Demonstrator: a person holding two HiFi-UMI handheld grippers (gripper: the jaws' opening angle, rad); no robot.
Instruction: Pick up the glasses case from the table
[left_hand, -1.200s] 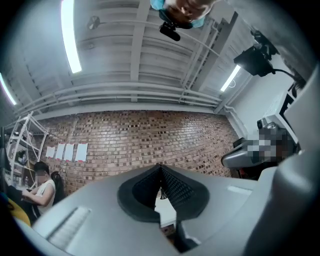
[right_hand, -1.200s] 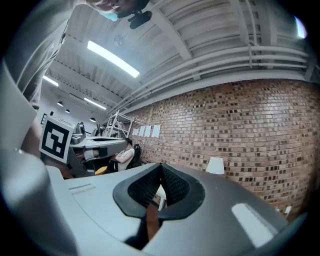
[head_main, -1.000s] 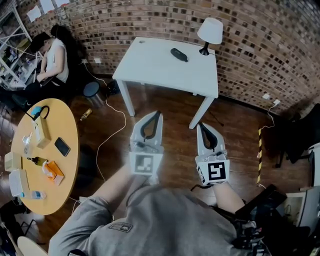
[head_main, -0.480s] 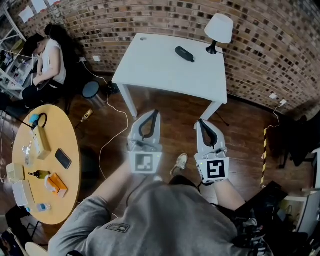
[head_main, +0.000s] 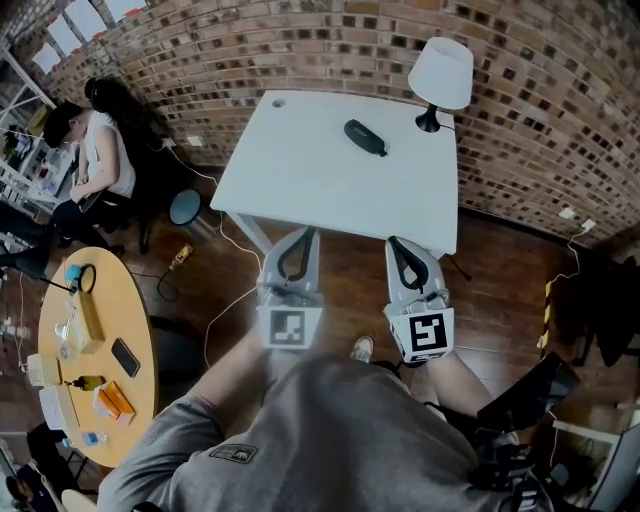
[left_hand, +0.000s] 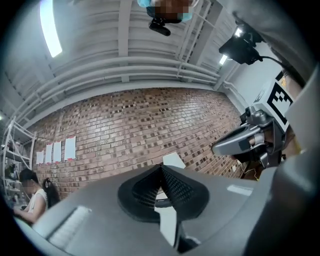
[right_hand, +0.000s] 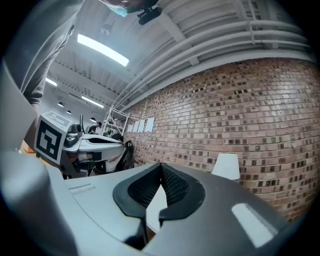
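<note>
A dark oblong glasses case (head_main: 365, 137) lies on the white table (head_main: 300, 170), toward its far right, near a white lamp (head_main: 440, 75). Both grippers are held over the wooden floor just short of the table's near edge, well apart from the case. My left gripper (head_main: 308, 232) is shut with its fingertips touching and nothing between them. My right gripper (head_main: 393, 243) is also shut and holds nothing. In the left gripper view the closed pads (left_hand: 161, 180) point at the brick wall. The right gripper view shows its closed pads (right_hand: 161, 182) with the lamp (right_hand: 226, 166) beyond.
A round wooden table (head_main: 140, 370) with several small items stands at the left. A person (head_main: 95, 150) sits at the far left beside a dark stool (head_main: 184, 207). Cables (head_main: 225, 300) trail over the floor. A brick wall (head_main: 550, 120) runs behind the white table.
Both grippers have moved forward together toward the white table, which now lies closer and larger in the head view. Both have stayed shut.
</note>
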